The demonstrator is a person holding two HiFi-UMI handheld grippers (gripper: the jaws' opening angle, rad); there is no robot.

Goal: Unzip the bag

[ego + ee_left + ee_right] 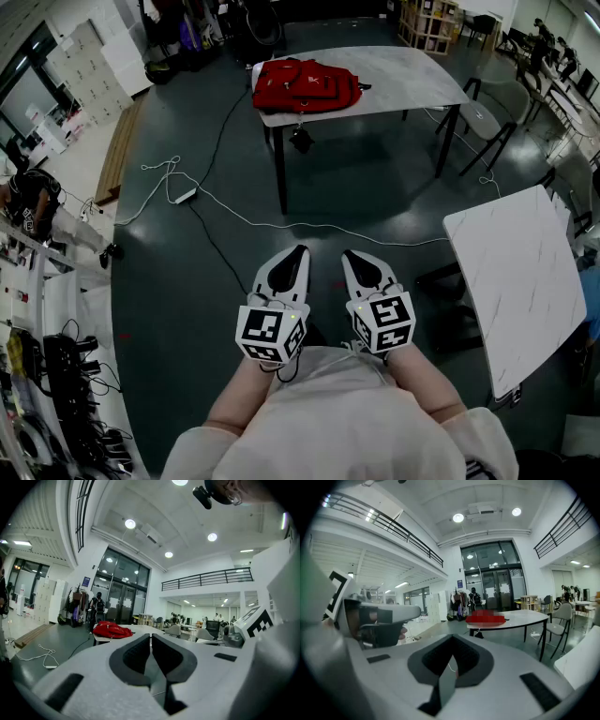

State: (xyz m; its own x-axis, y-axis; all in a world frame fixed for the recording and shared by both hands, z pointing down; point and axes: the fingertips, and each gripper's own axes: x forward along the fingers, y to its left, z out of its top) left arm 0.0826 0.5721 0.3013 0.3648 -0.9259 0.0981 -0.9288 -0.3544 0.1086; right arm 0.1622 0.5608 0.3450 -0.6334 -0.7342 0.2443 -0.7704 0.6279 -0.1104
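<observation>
A red backpack (305,84) lies on the left end of a pale table (403,80), far ahead across the dark floor. The left gripper view shows the red backpack (111,630) small in the distance. In the right gripper view it is a blurred red patch (485,618) on the table. Both grippers are held close to the person's body, side by side and pointing forward. My left gripper (298,253) is shut with nothing in it, its jaws meeting at the tip (151,637). My right gripper (350,255) is also shut and empty (452,638).
A white marble-look table (516,281) stands close at the right. Cables (234,217) and a power strip (185,196) trail over the floor between me and the bag's table. Chairs (487,117) stand to that table's right. A cluttered bench (47,281) runs along the left.
</observation>
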